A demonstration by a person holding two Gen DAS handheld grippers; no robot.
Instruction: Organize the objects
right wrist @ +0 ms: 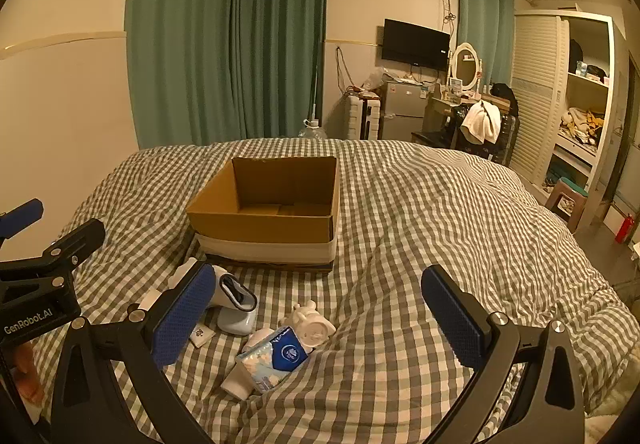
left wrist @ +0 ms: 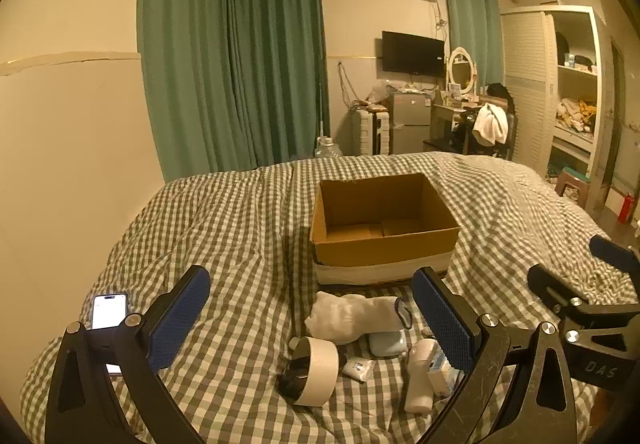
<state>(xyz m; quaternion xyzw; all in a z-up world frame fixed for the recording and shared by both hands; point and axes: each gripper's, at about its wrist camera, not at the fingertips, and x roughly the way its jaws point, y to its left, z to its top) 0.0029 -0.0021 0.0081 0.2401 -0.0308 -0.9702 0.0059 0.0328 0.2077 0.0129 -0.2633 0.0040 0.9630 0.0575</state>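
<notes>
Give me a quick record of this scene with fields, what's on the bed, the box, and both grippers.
surface: bed with checked duvet
container: open cardboard box, nothing visible inside
loose items near box: white sock, tape roll, tissue pack, white figurine, white tube
other: lit smartphone on the duvet at left
left gripper: open, empty, above the items
right gripper: open, empty
task progress: no item boxed yet
</notes>
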